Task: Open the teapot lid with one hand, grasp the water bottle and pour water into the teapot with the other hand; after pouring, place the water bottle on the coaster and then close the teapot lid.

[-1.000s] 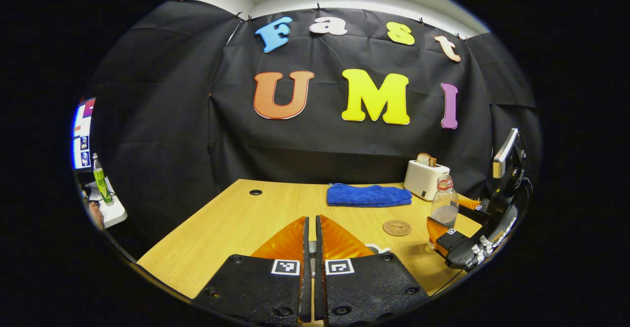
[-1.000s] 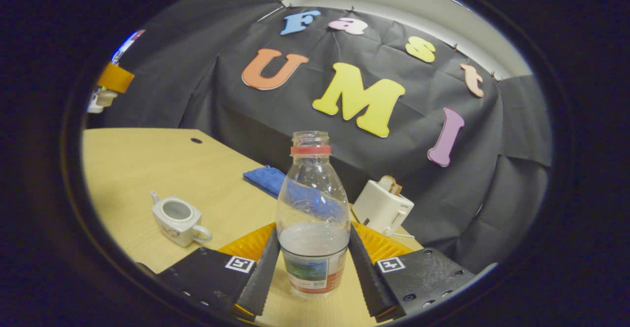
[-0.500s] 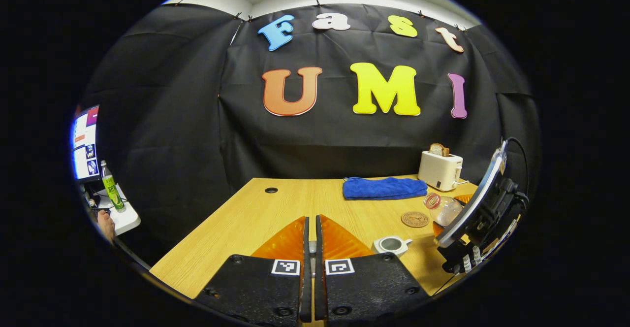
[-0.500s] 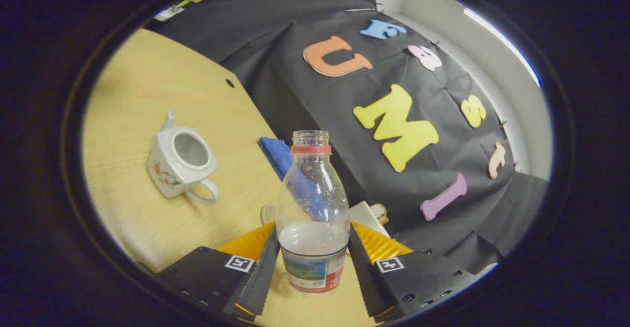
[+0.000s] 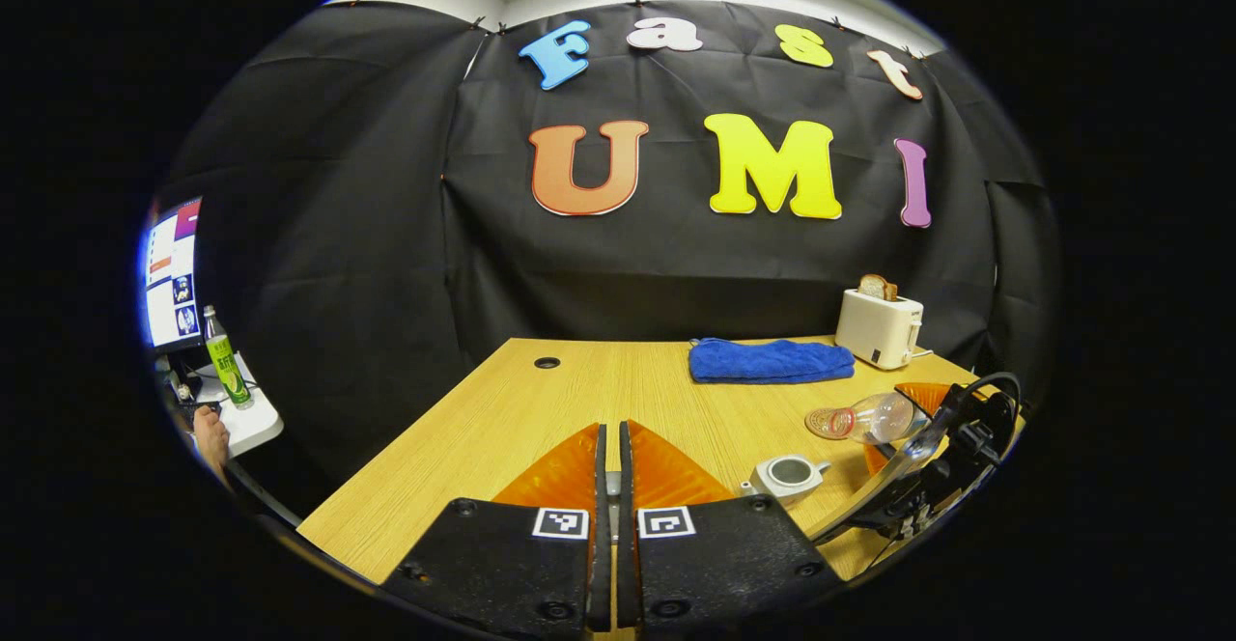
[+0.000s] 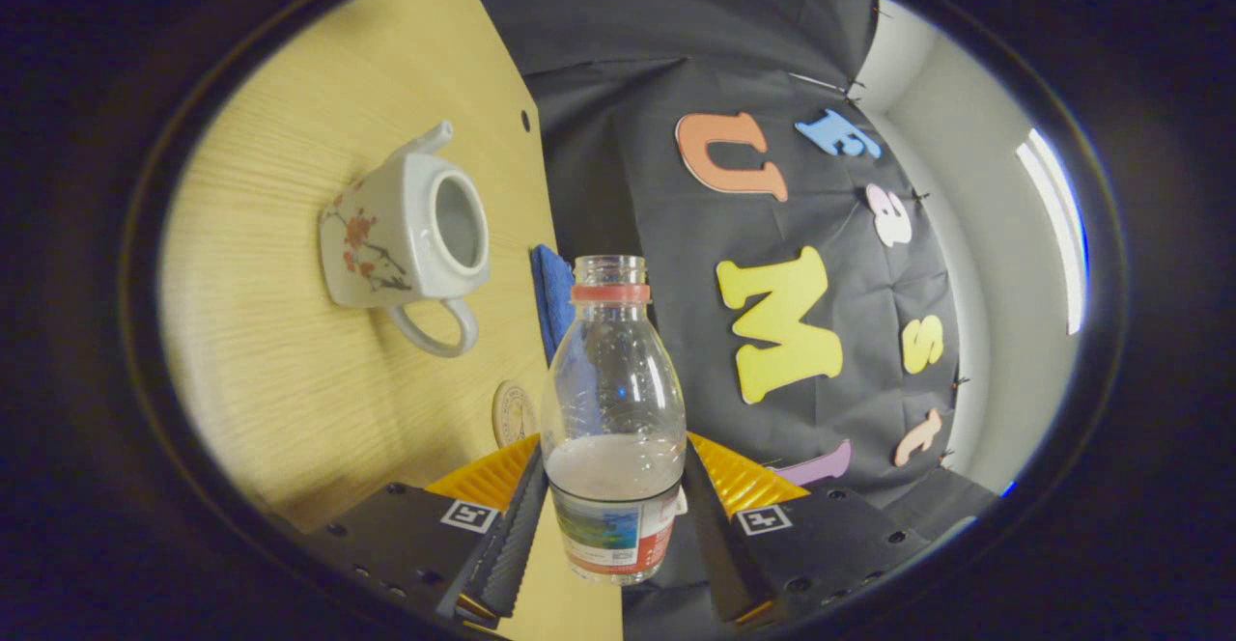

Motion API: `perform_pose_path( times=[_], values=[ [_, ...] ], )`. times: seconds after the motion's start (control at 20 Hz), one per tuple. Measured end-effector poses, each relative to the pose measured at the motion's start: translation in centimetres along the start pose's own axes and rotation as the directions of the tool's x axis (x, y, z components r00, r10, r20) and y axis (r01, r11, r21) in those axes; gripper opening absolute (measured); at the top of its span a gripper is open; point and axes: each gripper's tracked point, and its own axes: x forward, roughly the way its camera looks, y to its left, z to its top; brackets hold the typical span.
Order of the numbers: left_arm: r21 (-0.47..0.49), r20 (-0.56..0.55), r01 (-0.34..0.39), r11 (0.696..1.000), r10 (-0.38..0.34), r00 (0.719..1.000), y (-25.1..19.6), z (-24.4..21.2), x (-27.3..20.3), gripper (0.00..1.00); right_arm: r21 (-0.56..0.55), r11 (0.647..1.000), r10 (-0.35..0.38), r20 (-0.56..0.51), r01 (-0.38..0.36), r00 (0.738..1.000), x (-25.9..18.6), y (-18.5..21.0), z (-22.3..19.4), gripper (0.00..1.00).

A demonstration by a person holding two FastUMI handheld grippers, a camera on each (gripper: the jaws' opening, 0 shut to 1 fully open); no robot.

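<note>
My right gripper (image 6: 613,453) is shut on a clear water bottle (image 6: 613,409) with no cap, low on its body. In the left gripper view the bottle (image 5: 869,421) lies almost level in the right gripper (image 5: 927,467), its mouth pointing left, just above and right of the white teapot (image 5: 787,475). The flowered teapot (image 6: 406,236) stands open on the table, with no water stream in sight. A round coaster (image 6: 514,412) lies behind it. My left gripper (image 5: 609,433) is raised over the table's near side, shut on the teapot lid, which is mostly hidden between its fingers.
A folded blue cloth (image 5: 771,360) and a white toaster (image 5: 879,327) with bread sit at the back of the wooden table (image 5: 541,409). Beyond the table's left edge are a screen, a green bottle (image 5: 224,366) and a person's hand (image 5: 208,433).
The right gripper has tipped the bottle from upright to nearly level and carried it toward the teapot. The left gripper stayed shut and shifted slightly.
</note>
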Motion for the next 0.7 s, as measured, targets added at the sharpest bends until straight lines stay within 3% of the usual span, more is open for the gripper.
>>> perform_pose_path(
  times=[0.3, 0.7],
  values=[
    [0.035, 0.012, 0.019, 0.999, -0.02, 1.0, -0.7, 0.5, -0.3, 0.05, -0.184, 0.98, -0.07, 0.053, 0.078, 0.996, -0.1, -0.3, 0.8, 0.76],
    [0.019, 0.026, 0.011, 1.0, -0.011, 1.0, -0.6, 0.9, -0.2, 0.05, -0.289, 0.952, -0.074, 0.091, 0.097, 0.993, 0.2, -0.5, 1.4, 0.76]
  ],
)
